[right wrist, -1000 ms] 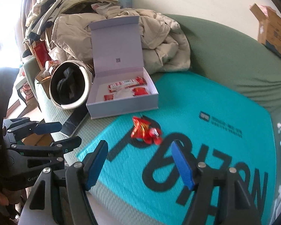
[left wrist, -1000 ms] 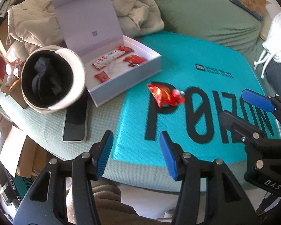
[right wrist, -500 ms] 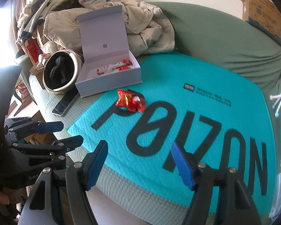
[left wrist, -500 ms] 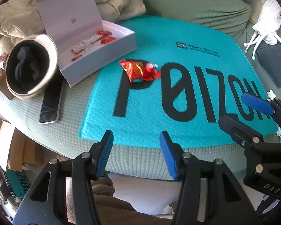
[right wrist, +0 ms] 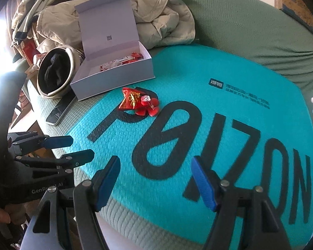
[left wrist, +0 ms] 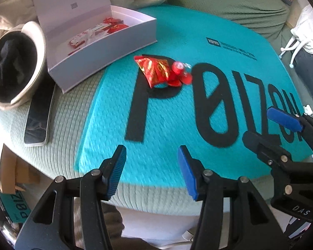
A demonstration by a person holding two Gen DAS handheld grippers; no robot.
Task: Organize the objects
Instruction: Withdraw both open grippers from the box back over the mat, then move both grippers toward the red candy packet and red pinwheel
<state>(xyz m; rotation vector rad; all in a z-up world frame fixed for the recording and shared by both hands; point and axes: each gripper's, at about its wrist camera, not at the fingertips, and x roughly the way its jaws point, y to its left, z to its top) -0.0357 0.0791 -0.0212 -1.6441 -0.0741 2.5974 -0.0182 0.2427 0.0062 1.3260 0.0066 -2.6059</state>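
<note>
A small heap of red snack packets [left wrist: 162, 70] [right wrist: 138, 102] lies on the teal POIZON mailer bag [left wrist: 229, 48] [right wrist: 219, 129]. Just behind it stands an open white box [left wrist: 106, 56] [right wrist: 114, 81], lid up, with more red packets inside. My left gripper [left wrist: 152, 170] [right wrist: 73, 149] hangs open over the bag's near edge, short of the heap, with nothing between its blue pads. My right gripper [right wrist: 156, 179] [left wrist: 269, 131] is open wider over the black letters, to the right of the left one, and also holds nothing.
A beige cap [left wrist: 31, 48] [right wrist: 71, 62] with dark cloth inside lies left of the box, and a phone [left wrist: 38, 120] [right wrist: 60, 110] lies in front of it. A crumpled beige jacket [right wrist: 162, 20] is piled behind. All of it rests on a green cushion [left wrist: 66, 112], with cardboard boxes below its near edge.
Both grippers have sunk toward the teal bag, so the bag and the red heap look larger and closer. The jaw openings are unchanged. Nothing on the cushion has moved.
</note>
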